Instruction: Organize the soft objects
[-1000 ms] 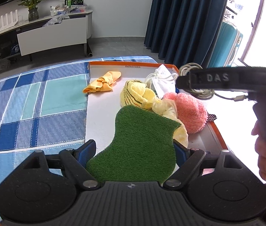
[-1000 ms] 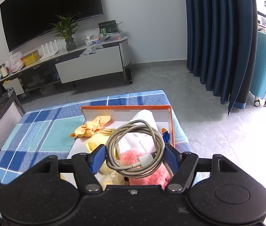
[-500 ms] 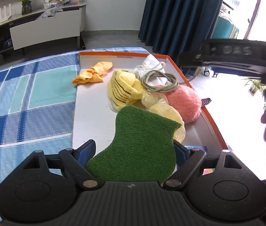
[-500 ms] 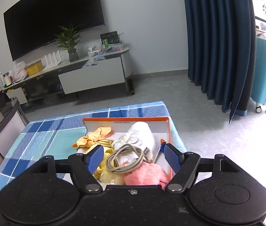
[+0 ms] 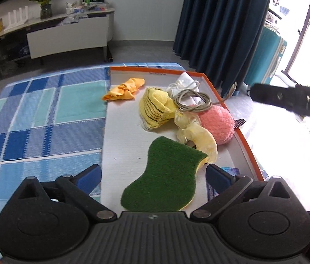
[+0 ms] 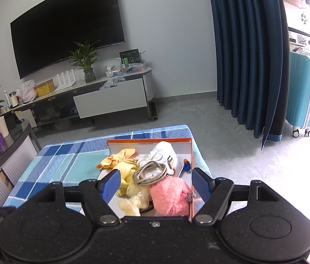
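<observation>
A green scouring pad [image 5: 165, 178] lies in the near part of the orange-rimmed white tray [image 5: 124, 132], between the fingers of my open left gripper [image 5: 153, 173]. Beyond it lie a pale yellow cloth [image 5: 198, 136], a pink fluffy ball [image 5: 217, 124], a striped yellow towel [image 5: 155, 107], an orange cloth [image 5: 123, 89], a white cloth [image 5: 184, 81] and a coiled grey cable [image 5: 192, 103]. My right gripper [image 6: 155, 183] is open and empty, held above and behind the tray; the pink ball [image 6: 169, 194] and the cable [image 6: 149, 172] show below it.
The tray sits on a blue checked cloth [image 5: 34, 114] over a table. A small blue object [image 6: 186, 165] lies by the tray's right wall. A TV stand [image 6: 111, 96], dark blue curtains [image 6: 247, 55] and a turquoise suitcase [image 6: 304, 92] stand beyond.
My left gripper opened and let the green pad down into the tray. My right gripper released the coiled cable onto the pile and drew up and back.
</observation>
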Demonstrator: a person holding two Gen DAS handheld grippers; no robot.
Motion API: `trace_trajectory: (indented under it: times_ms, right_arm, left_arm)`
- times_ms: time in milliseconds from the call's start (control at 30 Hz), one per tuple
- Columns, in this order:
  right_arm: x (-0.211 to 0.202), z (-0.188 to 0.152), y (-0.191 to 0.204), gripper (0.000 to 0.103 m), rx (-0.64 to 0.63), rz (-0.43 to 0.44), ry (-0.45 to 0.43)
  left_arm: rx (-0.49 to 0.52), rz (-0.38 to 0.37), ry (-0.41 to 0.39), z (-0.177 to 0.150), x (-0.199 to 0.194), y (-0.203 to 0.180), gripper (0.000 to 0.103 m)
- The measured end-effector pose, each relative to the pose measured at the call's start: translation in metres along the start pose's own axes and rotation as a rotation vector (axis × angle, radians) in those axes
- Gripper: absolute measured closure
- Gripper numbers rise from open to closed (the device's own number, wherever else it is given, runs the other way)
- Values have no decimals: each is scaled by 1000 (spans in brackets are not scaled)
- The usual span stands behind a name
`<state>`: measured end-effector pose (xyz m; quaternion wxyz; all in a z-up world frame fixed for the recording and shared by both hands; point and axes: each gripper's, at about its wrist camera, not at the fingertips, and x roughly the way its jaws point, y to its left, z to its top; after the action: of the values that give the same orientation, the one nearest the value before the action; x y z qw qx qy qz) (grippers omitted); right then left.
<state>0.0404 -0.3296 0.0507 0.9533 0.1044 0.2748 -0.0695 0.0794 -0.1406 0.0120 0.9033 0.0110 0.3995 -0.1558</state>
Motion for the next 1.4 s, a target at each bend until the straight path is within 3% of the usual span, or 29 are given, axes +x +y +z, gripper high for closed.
trace_trajectory:
  times_ms: [233, 633, 833, 1400]
  right_arm:
    - [-28, -17, 3, 17, -5, -5, 20]
    - [-56, -56, 3, 14, -10, -38, 110]
    - [-61, -71, 4, 13, -15, 0, 162]
    - [-60, -73, 8, 12, -37, -10, 182]
  left_arm:
    - [14, 110, -16, -10, -25, -6, 0]
    - [5, 117, -1, -35, -40, -14, 0]
    - [-1, 115, 1, -42, -43, -16, 0]
    - [-18, 122, 22, -45, -39, -13, 0]
